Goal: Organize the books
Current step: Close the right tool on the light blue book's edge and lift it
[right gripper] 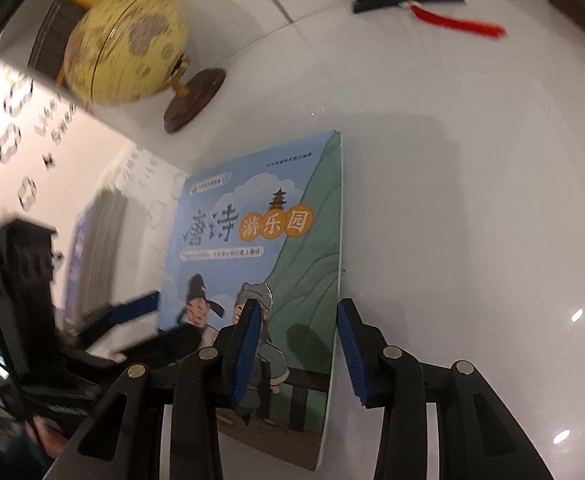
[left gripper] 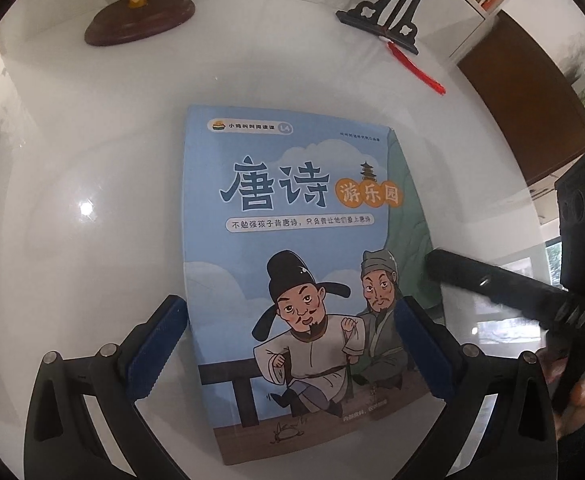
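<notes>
White table (left gripper: pixel 92 140) fills both views, glossy, ceiling lights reflecting off it. Blue book (left gripper: pixel 292 240) lies flat on it, front cover up: cartoon of two men in old robes, big Chinese title, orange badge, small pagoda. Its far edge points at the ornaments at the back of the table.

Left gripper (left gripper: pixel 288 348): jaws wide apart, straddling the near part of the book. Left blue pad sits just at the book's left edge; right pad overlaps the cover near its right edge. Can't tell if either pad actually touches. Not clamped on anything.

Right gripper (right gripper: pixel 298 356): jaws partly apart, over the book's right edge near the lower corner. Left pad is over the cover, right pad just beyond the edge over bare table. Nothing pinched between them; contact with the cover unclear.

In the left wrist view the right gripper comes in from the right, one black finger reaching the book's right side.

Back of table: yellow globe (right gripper: pixel 126 46) on dark wood base, far left. Black carved stand (left gripper: pixel 380 20) far right, red tassel (left gripper: pixel 416 68) trailing off it onto the table. Well apart from the book.
</notes>
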Demonstrator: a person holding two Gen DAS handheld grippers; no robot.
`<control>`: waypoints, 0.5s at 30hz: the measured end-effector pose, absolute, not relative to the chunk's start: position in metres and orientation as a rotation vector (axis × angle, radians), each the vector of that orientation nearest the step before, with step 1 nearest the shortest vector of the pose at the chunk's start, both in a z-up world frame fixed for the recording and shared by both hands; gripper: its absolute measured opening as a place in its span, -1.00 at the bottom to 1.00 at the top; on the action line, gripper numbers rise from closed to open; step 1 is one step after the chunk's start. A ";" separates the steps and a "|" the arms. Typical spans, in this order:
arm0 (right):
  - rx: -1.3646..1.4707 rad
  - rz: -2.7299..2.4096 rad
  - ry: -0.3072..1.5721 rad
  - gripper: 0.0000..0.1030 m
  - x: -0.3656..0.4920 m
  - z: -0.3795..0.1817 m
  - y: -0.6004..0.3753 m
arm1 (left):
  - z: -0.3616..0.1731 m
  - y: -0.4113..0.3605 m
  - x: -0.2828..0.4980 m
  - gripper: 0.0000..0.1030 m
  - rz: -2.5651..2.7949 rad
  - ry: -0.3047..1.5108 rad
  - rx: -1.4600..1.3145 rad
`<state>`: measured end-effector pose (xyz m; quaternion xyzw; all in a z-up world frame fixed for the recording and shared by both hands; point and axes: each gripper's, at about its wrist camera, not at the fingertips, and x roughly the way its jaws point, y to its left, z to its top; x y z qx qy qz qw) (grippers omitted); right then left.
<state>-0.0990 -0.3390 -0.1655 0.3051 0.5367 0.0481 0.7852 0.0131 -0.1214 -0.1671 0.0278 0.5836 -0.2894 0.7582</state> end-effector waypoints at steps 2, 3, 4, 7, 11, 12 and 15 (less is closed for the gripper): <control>0.790 0.136 1.128 -0.24 -0.104 -0.169 -0.353 | -0.166 -0.120 0.013 0.98 -0.631 1.271 0.050; 0.871 0.158 1.097 -0.24 -0.107 -0.170 -0.361 | -0.166 -0.120 0.013 0.98 -0.630 1.272 0.043; 0.928 0.174 1.075 -0.24 -0.110 -0.171 -0.365 | -0.166 -0.121 0.014 0.98 -0.628 1.273 0.037; 1.051 0.215 1.026 -0.23 -0.115 -0.173 -0.373 | -0.166 -0.122 0.015 0.98 -0.619 1.274 0.028; 1.048 0.231 1.028 -0.23 -0.112 -0.170 -0.369 | -0.166 -0.119 0.017 0.98 -0.620 1.276 0.010; 1.061 0.238 1.029 -0.23 -0.111 -0.171 -0.369 | -0.166 -0.118 0.018 0.98 -0.624 1.277 -0.001; 1.226 0.312 1.000 -0.23 -0.115 -0.182 -0.379 | -0.166 -0.115 0.022 0.98 -0.639 1.287 -0.050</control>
